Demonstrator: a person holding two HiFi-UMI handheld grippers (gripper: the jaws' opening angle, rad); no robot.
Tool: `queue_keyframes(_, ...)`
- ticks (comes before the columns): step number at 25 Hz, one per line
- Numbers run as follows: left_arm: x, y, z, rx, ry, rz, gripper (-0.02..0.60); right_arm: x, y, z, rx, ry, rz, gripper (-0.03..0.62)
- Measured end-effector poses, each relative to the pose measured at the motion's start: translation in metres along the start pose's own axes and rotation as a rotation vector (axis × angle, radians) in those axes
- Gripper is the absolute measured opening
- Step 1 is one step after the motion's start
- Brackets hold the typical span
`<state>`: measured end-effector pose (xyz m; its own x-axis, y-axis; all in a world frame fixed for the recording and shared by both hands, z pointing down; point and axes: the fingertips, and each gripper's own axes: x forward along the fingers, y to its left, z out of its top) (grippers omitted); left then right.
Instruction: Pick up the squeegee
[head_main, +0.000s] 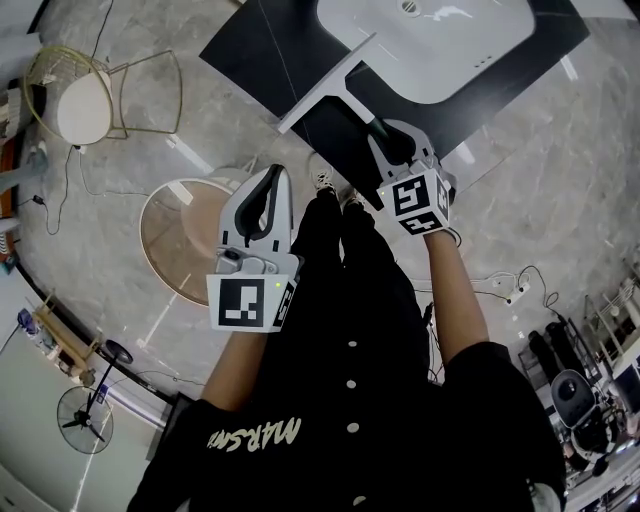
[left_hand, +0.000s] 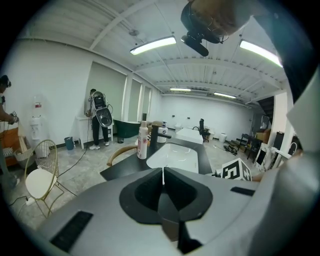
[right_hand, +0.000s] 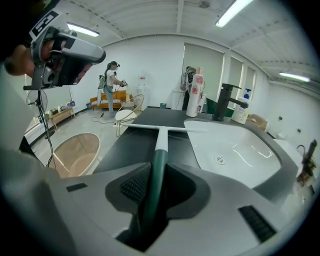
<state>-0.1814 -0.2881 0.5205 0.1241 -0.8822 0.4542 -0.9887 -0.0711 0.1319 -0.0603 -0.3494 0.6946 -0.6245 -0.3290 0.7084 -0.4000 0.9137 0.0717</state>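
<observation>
Clamping the right gripper partway closed on the dark green handle of the white-bladed T-shaped squeegee, we are taking it by the handle's end, likely for a clean lift. Its blade is apparently lying on the black countertop, upper centre of the head view, beside the white rectangular basin. We are holding the left gripper at centre left, jaws together and empty. Below: grey marble-look floor, round beige stool, gold wire chair.
</observation>
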Motion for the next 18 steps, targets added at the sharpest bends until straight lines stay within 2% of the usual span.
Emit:
queue_keyframes(7,-0.006,0.002,0.019,0.025,-0.044,0.005,0.018,-0.015,-0.003,0.011,-0.022,-0.010,-0.030,0.089)
queue_keyframes(10,-0.011,-0.003,0.034,0.040,-0.081,-0.001,0.018,-0.035,-0.012,0.024,-0.020,-0.041,-0.072,0.089)
queue_keyframes(18,-0.021,-0.020,0.085,0.083,-0.178,-0.041,0.018,-0.117,-0.053,0.094,0.045,-0.268,-0.237,0.089)
